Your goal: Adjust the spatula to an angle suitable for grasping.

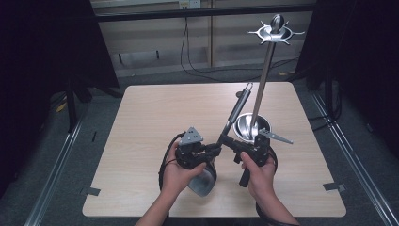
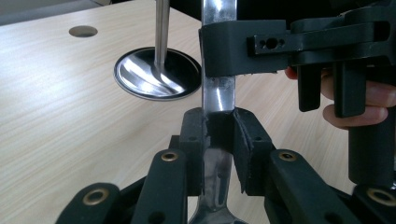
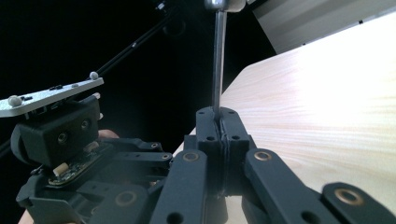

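A: How are the two tools set?

B: Both are clamped on the utensil [image 1: 236,109]. In the left gripper view, the left gripper [image 2: 217,140] is seen shut on the flat shiny shaft just above where it widens toward the bowl. The right gripper [image 2: 219,51] is closed on the same shaft a little higher in the frame. In the right gripper view, the thin edge of the shaft is pinched between jaws brought fully together.

A: Where is the utensil placed?

B: It is held above the table [image 1: 155,117], low and centre in the high view. Its bowl is kept at the bottom by the left hand. Its long axis is slanted up and to the right, with the dark grip end uppermost.

A: And the stand [image 1: 263,80]?

B: It is set just right of the grippers, its round base [image 1: 251,127] beside the right gripper. Its hooked crown [image 1: 275,33] is found at the upper right of the frame, well above the utensil's free end.

A: What is the coming move governed by?

B: Probably a hanging is intended. The handle end would have to be raised up and rightward to the crown, and the right hand is judged nearer to it.
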### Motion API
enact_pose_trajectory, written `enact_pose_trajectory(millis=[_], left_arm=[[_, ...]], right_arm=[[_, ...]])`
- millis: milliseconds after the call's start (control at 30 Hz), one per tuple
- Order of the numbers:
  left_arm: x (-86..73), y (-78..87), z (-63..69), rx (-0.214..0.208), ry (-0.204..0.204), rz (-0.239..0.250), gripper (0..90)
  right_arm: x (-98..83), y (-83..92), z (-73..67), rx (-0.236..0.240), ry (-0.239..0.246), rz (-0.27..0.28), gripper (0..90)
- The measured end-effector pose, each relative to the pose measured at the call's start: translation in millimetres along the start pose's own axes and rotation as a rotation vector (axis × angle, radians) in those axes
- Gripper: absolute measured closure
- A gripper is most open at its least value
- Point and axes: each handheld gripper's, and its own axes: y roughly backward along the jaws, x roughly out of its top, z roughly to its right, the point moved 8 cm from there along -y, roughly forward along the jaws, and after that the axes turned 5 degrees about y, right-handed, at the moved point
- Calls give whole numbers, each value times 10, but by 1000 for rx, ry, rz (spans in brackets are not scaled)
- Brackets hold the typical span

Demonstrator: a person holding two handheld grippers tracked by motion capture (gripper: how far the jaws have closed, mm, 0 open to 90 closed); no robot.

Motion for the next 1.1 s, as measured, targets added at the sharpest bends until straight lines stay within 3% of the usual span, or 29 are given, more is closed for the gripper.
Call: enact_pose_trajectory(millis=[67,100,200,300,567,833,1100], left_arm=[[7,20,-4,-34,44,-1,722],[6,35,-16,-32,50,-3,707],[-16,76,-68,-10,30,-5,618],[-53,110,-130,1,18,1,526],[-162,173,-306,40,40,32,313],[-255,187,-453,88,67,42,207],[-376,130,-507,92,89,18,169]], right_arm=[[23,0,-25,2,40,-11,887],[34,1,-30,1,65,-18,887],[53,26,-13,-5,113,-41,887],[79,69,25,-9,127,-54,887],[290,148,51,-20,183,-51,888],[440,154,42,-39,242,-64,887],[573,160,87,-63,282,-58,887]])
